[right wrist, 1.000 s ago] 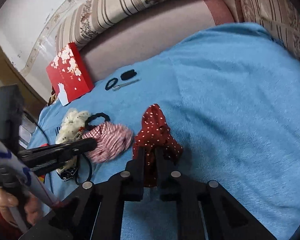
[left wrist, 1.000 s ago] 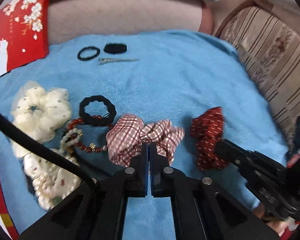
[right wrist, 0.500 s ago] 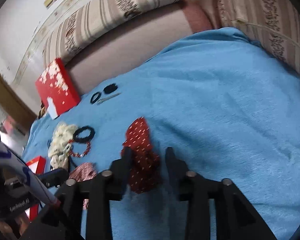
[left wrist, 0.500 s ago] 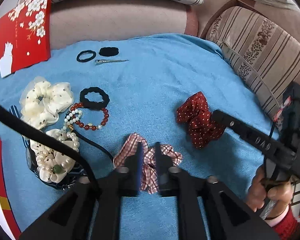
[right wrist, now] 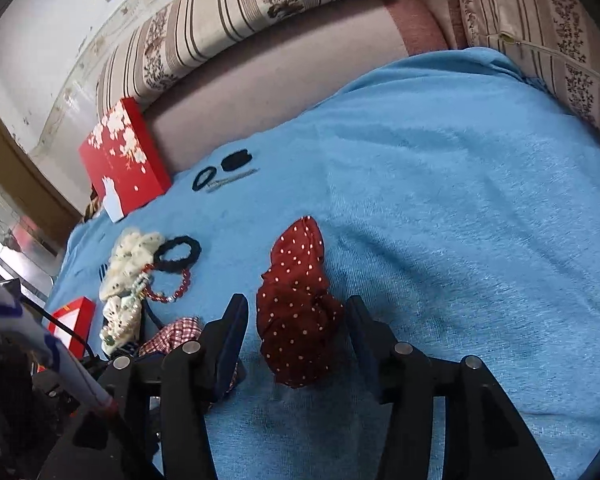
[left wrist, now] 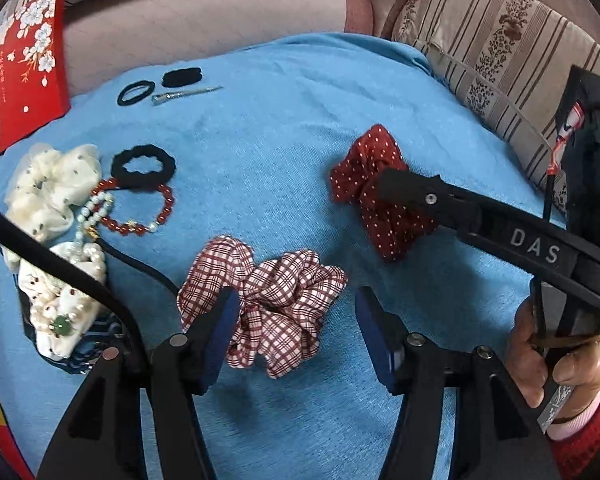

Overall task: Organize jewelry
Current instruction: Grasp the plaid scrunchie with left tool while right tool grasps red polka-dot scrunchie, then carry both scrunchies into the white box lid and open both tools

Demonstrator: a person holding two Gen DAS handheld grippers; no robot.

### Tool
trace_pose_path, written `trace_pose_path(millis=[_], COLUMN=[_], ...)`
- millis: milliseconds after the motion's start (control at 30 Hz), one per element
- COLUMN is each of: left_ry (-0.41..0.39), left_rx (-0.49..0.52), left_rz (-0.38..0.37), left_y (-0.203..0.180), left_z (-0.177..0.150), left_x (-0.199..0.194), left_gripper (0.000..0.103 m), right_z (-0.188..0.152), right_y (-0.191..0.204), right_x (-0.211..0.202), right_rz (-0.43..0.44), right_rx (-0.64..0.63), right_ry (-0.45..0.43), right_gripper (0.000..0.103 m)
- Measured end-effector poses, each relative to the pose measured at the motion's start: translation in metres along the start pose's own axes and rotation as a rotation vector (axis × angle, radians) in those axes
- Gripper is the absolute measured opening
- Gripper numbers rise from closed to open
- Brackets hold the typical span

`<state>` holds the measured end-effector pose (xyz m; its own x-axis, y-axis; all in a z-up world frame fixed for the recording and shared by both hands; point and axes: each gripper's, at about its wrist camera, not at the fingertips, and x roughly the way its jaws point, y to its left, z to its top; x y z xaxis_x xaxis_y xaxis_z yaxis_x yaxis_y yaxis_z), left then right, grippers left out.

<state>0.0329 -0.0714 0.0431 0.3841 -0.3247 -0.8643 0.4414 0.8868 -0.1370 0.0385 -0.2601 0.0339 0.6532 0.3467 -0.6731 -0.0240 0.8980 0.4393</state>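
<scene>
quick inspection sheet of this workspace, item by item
surface: blue blanket over a sofa seat
job's things: plaid scrunchie and red dotted scrunchie, both lying loose; cream scrunchie, black hair ties, red bead bracelet, pearl pieces, hair clip
clutter: red floral box
grippers: left gripper and right gripper open, jaws just opened, a scrunchie between each
cables: black cable crossing the left view
surroundings: striped cushions
</scene>
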Motion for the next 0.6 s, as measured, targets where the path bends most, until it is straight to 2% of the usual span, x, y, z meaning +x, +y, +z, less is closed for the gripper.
trace_pose_path(millis=[33,67,100,133,167,267,300,467,600], left_ry=[0.004,0.006,0.009,0.024,0.043,0.024,0.011,-0.064,-0.128], left_rx=[0.0,-0.003,-0.008,-0.017,-0.029,-0.047,-0.049,-0.079,-0.124], left_rz=[0.005,0.01,0.011,0.004,-0.008,0.002,0.002,-0.007,-0.009], left_y=[-0.001,-0.001,-0.001,0.0,0.002,0.002,0.001,0.006,0.022], left_z=[-0.001,-0.001,-0.001,-0.001,-0.001,-0.003,-0.004,-0.008,-0.021], left_x=[0.001,0.002,0.003,0.005,0.007,-0.002,-0.009,-0.057,-0.107], left_gripper=[0.059,0.053,0.033,0.018,0.002,0.002,0.002,0.002,0.002], right_z=[-0.001,-0.001,-0.001,-0.002,-0.002,-0.004,-0.004,-0.005,-0.012], right_y=[0.0,0.0,0.0,0.0,0.0,0.001,0.001,0.009,0.009], right_x=[0.002,0.004,0.005,0.006,0.007,0.009,0.008,0.0,-0.009], right_rz=[-0.003,-0.003,-0.004,-0.005,-0.004,0.004,0.004,-0.004,-0.003], right_rx=[0.0,-0.001,-0.002,-0.002,-0.002,-0.011,-0.015,-0.041,-0.007], right_ry=[0.004,0.009,0.013,0.014,0.017,0.03,0.025,-0.014,-0.031], right_gripper=[0.055,0.055,0.055,0.048,0.033,0.019,0.017,0.014,0.013])
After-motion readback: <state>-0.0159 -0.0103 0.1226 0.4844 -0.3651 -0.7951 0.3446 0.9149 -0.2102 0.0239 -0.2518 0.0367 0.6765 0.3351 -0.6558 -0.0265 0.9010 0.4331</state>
